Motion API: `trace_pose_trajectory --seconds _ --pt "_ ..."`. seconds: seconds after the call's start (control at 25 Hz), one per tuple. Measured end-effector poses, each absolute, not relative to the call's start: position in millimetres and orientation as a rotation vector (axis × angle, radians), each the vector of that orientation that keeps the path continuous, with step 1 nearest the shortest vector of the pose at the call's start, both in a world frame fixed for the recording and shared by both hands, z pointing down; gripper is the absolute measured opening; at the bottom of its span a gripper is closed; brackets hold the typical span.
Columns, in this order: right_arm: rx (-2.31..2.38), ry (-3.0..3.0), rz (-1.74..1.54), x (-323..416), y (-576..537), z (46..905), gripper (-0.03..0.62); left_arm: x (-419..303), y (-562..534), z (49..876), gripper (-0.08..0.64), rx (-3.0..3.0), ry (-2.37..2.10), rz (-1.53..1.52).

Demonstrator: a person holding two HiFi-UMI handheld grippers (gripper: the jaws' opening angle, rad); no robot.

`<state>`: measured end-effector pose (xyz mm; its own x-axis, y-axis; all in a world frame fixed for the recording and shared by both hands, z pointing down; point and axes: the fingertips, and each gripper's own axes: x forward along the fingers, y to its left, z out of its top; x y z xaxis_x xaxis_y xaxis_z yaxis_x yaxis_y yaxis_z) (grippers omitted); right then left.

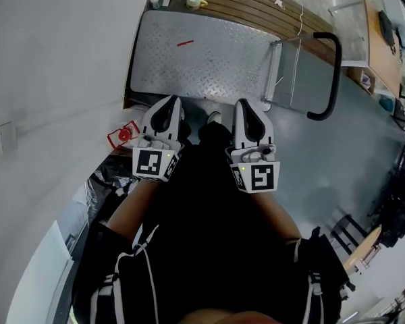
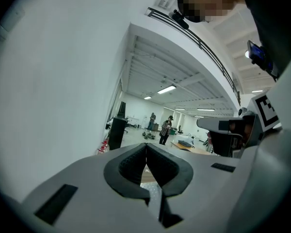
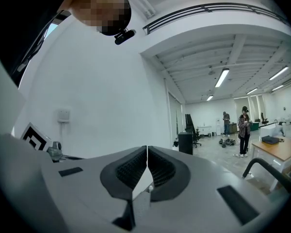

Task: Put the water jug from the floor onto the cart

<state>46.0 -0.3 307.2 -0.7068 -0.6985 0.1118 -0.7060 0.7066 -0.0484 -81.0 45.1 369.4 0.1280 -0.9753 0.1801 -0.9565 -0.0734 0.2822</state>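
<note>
Grey floor meets a white wall on the left of the head view, and a flat cart with a ribbed metal deck and a black handle stands straight ahead, its deck bearing only a short red mark. Low by the wall shows a clear object with a red cap and red carrying loop, apparently the water jug, on the floor off the cart's near left corner. It lies just to the outer side of the left gripper, close to it but not touching. That gripper's own view shows the left gripper with its dark ribbed pads pressed together and nothing between them. The right gripper is held alongside, farther from the jug, pointing toward the cart's near edge. Seen from its own camera, the right gripper likewise has its pads closed against each other, empty. Both point roughly level into the open hall.
</note>
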Motion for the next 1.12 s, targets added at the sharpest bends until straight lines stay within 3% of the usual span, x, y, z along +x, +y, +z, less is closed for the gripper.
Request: trace_pose_trajectory --seconds 0.52,0.72,1.12 --pt "1.043 -2.862 0.193 37 -16 312 0.020 -86 67 397 0.020 1.978 -1.982 -0.005" --pt "0.930 -2.861 0.199 15 7 324 0.020 -112 101 453 0.023 1.797 -1.969 0.048" --pt "0.758 -2.864 0.152 -42 39 333 0.020 -169 170 528 0.126 1.598 -1.971 0.135"
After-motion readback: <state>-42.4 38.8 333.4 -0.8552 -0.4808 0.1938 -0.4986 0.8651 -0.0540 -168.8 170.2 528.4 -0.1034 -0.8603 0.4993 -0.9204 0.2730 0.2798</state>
